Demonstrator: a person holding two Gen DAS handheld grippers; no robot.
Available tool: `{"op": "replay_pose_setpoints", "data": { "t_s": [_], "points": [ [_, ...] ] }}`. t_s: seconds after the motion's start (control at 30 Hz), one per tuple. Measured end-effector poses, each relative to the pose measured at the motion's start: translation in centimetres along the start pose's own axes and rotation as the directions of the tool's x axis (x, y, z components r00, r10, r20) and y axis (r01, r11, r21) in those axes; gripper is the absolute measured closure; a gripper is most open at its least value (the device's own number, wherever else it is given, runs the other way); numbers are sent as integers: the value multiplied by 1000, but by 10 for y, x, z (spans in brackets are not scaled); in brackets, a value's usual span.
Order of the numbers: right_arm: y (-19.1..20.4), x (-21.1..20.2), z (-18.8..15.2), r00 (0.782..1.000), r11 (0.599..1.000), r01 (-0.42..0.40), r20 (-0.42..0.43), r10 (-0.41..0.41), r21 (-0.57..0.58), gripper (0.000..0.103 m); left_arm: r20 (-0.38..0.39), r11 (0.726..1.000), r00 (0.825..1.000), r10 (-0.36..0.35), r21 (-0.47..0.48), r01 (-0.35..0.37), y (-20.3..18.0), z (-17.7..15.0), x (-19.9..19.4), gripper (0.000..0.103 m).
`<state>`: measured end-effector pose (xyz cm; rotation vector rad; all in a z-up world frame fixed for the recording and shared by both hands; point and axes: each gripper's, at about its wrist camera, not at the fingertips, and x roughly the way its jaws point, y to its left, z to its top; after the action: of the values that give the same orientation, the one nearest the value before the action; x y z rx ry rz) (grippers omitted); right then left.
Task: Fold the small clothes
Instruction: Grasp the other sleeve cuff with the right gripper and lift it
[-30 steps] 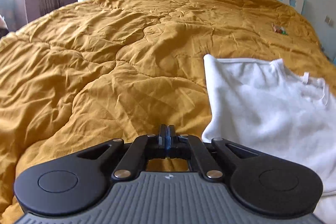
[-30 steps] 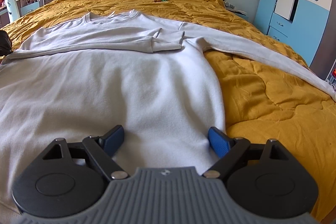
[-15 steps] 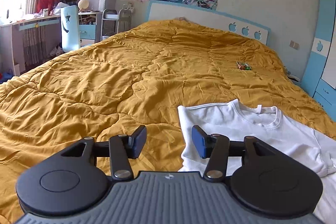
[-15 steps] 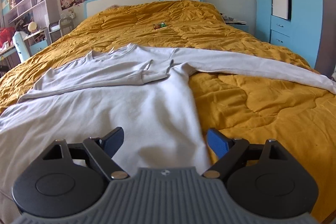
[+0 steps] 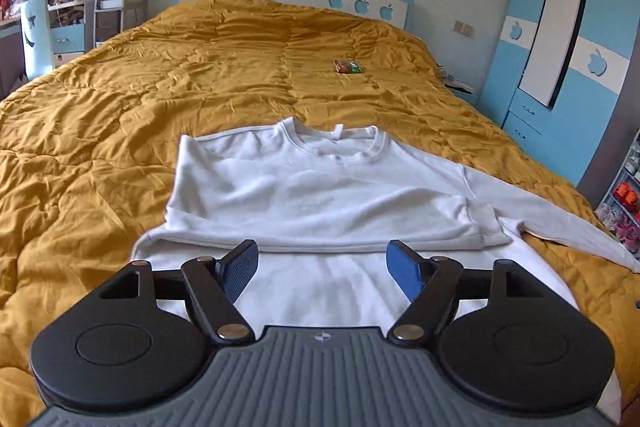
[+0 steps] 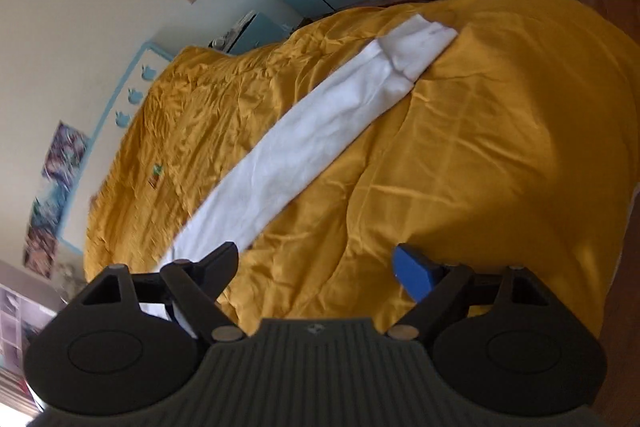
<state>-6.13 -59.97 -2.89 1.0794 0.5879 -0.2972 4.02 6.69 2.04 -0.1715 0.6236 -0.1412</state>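
Now the left gripper (image 5: 322, 269) is hovering over the white sweatshirt (image 5: 320, 195), which is lying flat on the yellow quilt (image 5: 200, 67), one sleeve folded across its chest. Its jaws have just been opening and are standing wide, nothing between them. Meanwhile the right gripper (image 6: 316, 269) is tilting sideways, jaws wide and empty, facing the other sleeve (image 6: 320, 131) stretching across the quilt.

left gripper (image 5: 322, 269): my black linkage arms, round black discs, silver rivets, blue ribbed pads (image 5: 402, 269), grey ridged housing with small emblem | right gripper (image 6: 316, 269): same build, blue pad (image 6: 412, 273) showing
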Motion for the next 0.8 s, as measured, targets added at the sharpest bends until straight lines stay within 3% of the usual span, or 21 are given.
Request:
{"op": "replay_pose_setpoints", "data": {
  "t_s": [0.13,0.2,0.27,0.33,0.43,0.53,0.67,0.77,0.8],
  "points": [
    [-46,13,34,992,950,-123,58,111,286,25,-27,1000,1000,-3,-14,3,-9,-7,4,17],
    [-67,19,46,990,906,-130,100,98,402,38,-55,1000,998,4,-21,-6,-10,-10,7,17],
    [-81,25,53,989,872,-128,127,76,472,58,-84,999,996,7,-35,-10,-9,-14,11,17],
    [-89,32,64,986,855,-138,147,74,500,66,-109,999,994,11,-49,-16,-8,-18,14,17],
    [-92,37,76,974,852,-184,205,93,490,66,-140,998,990,24,-51,-31,-7,-22,17,17],
    [-90,48,86,973,875,-174,214,83,452,70,-146,997,988,43,-49,-51,-5,-25,17,17],
    [-81,59,90,973,900,-104,230,4,423,96,-137,995,987,87,-35,-93,-5,-25,14,17],
    [-63,54,90,963,957,-54,269,-26,285,100,-125,994,986,107,-19,-110,-4,-23,14,17],
    [-49,52,90,958,982,5,280,-59,189,100,-128,993,985,118,-16,-121,-4,-23,15,17]
  ]
}}
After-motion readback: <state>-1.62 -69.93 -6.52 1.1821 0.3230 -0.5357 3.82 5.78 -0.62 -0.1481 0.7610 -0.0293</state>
